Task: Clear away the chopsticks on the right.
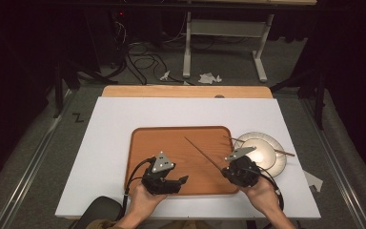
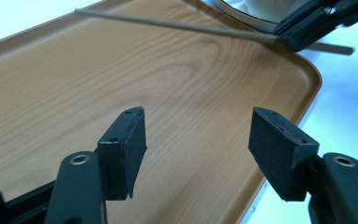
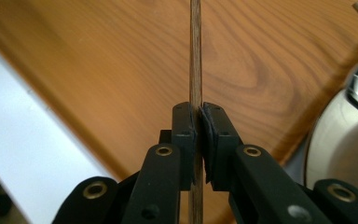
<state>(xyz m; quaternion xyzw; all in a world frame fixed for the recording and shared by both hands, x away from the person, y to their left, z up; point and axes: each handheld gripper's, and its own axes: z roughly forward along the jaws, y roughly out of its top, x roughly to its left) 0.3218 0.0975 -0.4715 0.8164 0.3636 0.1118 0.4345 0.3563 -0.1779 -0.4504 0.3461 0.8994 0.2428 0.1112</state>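
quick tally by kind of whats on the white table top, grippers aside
chopsticks: 2, one clamped in the right gripper over the tray, one across the plate
wooden tray: 1
plate: 1
bowl: 1
total: 5

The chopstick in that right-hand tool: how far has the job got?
Done: the right gripper has its jaws shut on one chopstick, lifted over the wooden tray. In hand: carrying it, seemingly toward the tray. Left: the second chopstick lies across the plate, and the left gripper waits open, holding nothing.
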